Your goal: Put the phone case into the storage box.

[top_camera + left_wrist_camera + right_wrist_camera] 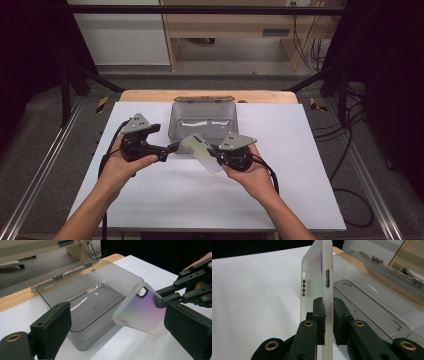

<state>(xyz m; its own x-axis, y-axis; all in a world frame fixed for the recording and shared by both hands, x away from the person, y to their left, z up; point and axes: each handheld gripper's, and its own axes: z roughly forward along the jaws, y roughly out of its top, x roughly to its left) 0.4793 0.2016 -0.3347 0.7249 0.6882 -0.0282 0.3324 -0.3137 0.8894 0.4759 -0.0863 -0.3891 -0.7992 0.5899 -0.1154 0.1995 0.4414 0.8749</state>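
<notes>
Now the right gripper [328,322] pinches the phone case [318,282]; the left gripper [120,337] gapes, apparently empty.

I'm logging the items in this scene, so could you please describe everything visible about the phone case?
The phone case is frosted, translucent soft-looking plastic with an iridescent purple-green sheen, a camera cutout, side button slot and small bottom holes. It is empty, held tilted above the white table beside the smoky clear box, pinched on one side wall by the right tool.

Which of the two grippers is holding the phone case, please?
The right gripper: its jaws pinch one side wall of the translucent phone case. The left gripper stands open and empty beside it.
</notes>
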